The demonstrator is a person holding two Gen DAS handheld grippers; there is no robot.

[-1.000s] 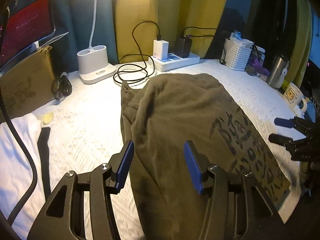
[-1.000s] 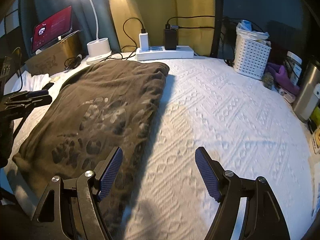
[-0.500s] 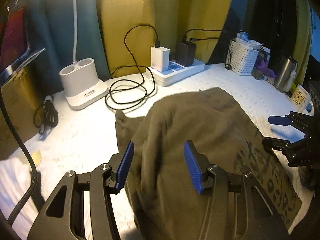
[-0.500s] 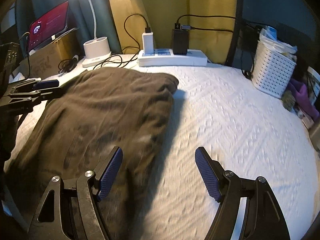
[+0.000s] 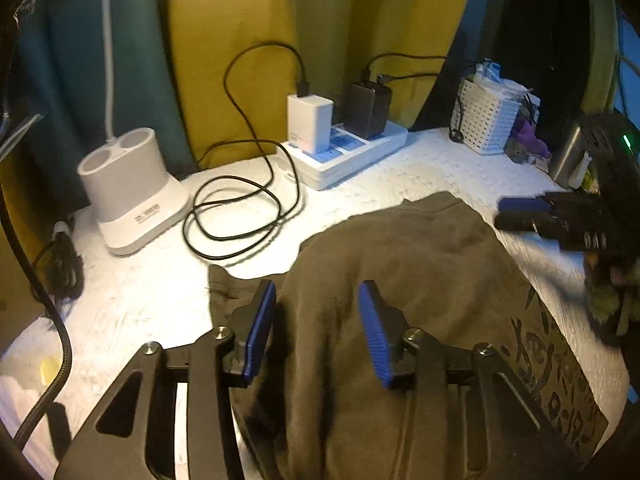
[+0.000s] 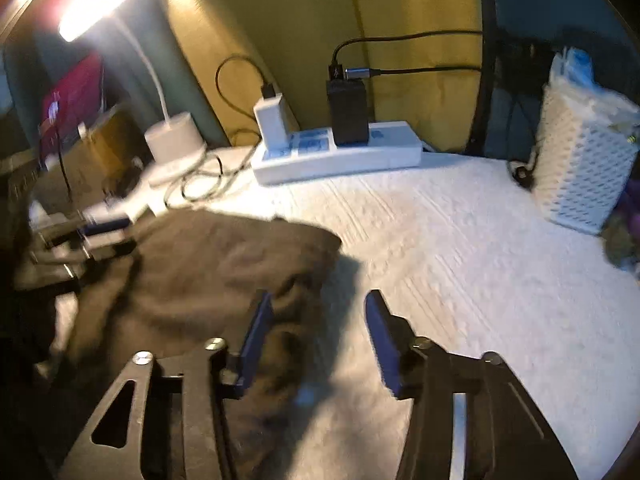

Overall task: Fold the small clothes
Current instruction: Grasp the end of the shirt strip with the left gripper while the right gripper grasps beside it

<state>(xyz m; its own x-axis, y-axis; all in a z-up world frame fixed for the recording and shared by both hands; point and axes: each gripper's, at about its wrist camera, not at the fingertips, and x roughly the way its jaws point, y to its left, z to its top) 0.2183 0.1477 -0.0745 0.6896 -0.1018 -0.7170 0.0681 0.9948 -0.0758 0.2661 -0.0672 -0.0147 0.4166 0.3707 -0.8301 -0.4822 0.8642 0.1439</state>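
Note:
A dark olive garment (image 5: 420,280) with a black print lies folded lengthwise on the white textured cloth. My left gripper (image 5: 318,330) is open, its blue pads astride the garment's left fold near its far end. My right gripper (image 6: 318,338) is open over the garment's (image 6: 208,276) right edge; the left pad is over fabric, the right pad over bare cloth. Each gripper shows in the other's view: the right one at the far right (image 5: 520,214), the left one at the far left (image 6: 100,228). The views are blurred by motion.
At the back stand a white lamp base (image 5: 132,196), a coiled black cable (image 5: 240,208), and a power strip (image 6: 340,156) with two chargers. A white lattice basket (image 6: 584,160) stands at the right, a metal flask (image 5: 568,156) beyond. A cardboard box and tablet (image 6: 76,100) sit left.
Both grippers have moved forward along the garment toward its far end near the power strip. Both stay open, the right gripper's jaws now closer together.

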